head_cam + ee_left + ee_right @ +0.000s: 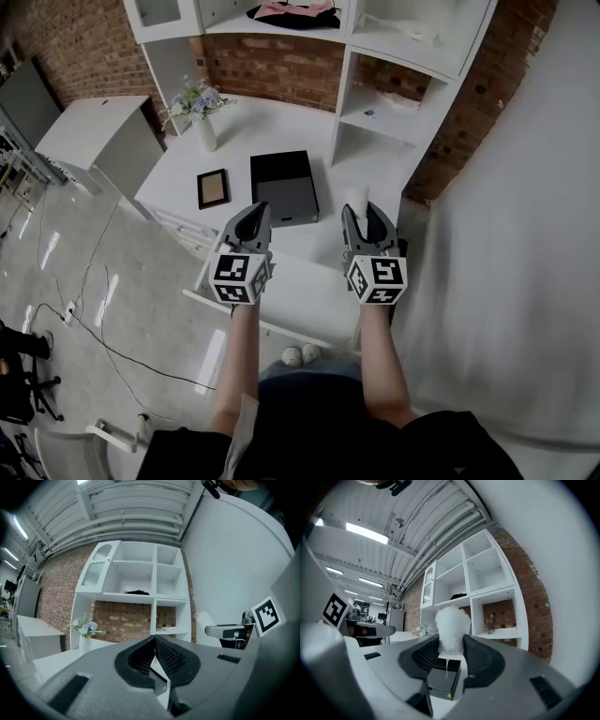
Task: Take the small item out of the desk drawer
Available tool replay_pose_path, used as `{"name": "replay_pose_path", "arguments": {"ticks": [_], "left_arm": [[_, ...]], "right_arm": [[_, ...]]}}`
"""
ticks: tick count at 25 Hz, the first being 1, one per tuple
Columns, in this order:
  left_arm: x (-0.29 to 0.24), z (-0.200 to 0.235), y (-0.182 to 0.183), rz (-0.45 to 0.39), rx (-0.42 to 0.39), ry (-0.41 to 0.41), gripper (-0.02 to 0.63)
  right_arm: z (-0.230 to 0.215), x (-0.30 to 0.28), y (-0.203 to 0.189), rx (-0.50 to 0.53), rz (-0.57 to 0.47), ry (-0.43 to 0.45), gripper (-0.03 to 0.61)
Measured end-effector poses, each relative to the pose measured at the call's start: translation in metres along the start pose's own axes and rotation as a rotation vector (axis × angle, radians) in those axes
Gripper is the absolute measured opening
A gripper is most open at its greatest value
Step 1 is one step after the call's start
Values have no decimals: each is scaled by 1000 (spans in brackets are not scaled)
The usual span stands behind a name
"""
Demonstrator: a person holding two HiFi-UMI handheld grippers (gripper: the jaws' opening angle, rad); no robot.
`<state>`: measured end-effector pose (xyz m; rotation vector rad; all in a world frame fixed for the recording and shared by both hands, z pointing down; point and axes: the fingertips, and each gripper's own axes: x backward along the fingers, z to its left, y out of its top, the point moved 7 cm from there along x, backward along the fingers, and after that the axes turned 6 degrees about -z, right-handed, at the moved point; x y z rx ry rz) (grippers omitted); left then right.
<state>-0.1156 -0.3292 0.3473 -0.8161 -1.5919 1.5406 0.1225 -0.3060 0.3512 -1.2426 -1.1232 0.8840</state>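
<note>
Since the small white fluffy item (451,623) sits pinched between the jaws of the right hand-held gripper (451,641), raised above the white surface (253,127) and no longer in any drawer, the step in hand appears to be carrying it clear and setting it down. In the head view the item (356,195) shows just ahead of the tips of the right hand-held gripper (362,214). The left hand-held gripper (257,214) hovers beside it with its jaws pressed together on nothing. A white panel (309,302) juts from the near edge of the surface under both tools. It is probably the open drawer, though the frames do not settle that. The item looks soft and compressible, so the person would do well to leave the pinch at its present width. Squeezing harder would only crush the fluff, and slackening could let it slip. A thin thread hangs from it between the jaws and could snag, so a slow, level carry suits best. A bare stretch of the surface, away from the flat black rectangular box (284,187) and the small dark picture frame (213,187), seems the safest landing place. The person should lower the item until it touches before spreading the jaws.
</note>
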Motion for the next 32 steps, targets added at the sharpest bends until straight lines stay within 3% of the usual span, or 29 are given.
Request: {"name": "replay_pose_path", "arguments": {"ticks": [10,32], "left_arm": [[1,-3,0,-2,-4,-30,9],[-6,0,-13,20,17,-34,9]], "right_arm": [[-2,9,-1,10,3,-43,153],[-3,4,-5,7,20,-24,153]]}}
